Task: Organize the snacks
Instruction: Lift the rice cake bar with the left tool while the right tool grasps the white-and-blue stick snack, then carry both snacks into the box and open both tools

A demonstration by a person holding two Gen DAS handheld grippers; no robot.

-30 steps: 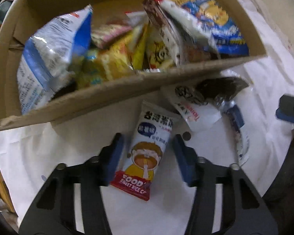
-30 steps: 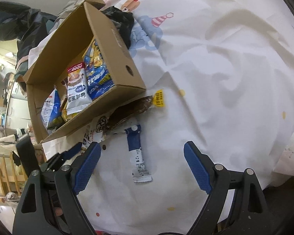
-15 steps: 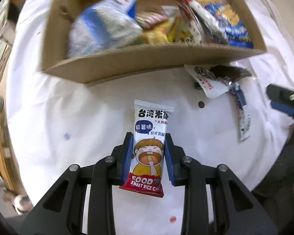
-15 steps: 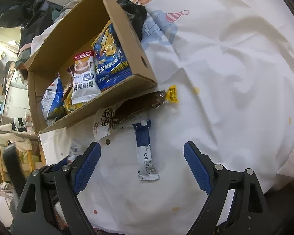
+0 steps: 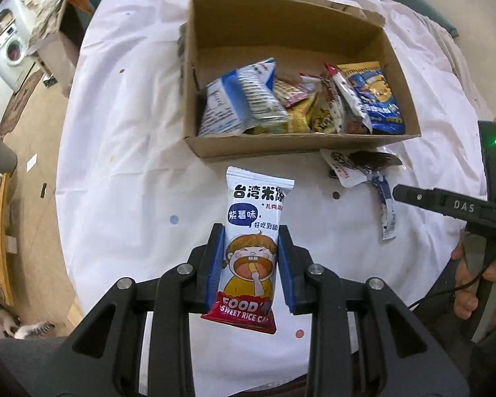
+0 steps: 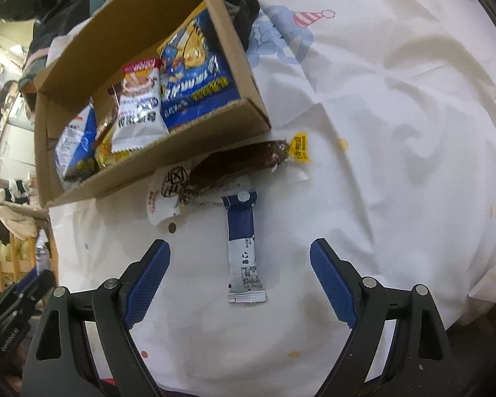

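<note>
Left wrist: tongs now clamping rice cake packet (lifted)

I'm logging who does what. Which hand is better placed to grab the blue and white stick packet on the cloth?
Right. The right gripper stands open with the stick packet lying between its fingers. The left gripper is shut on the rice cake packet.

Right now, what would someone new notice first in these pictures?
First, the rice cake packet with a cartoon child, clamped in the left claw above the white tablecloth. Behind it stands the cardboard box crammed with snack bags. The right claw hangs open over a blue-and-white stick packet.
</note>
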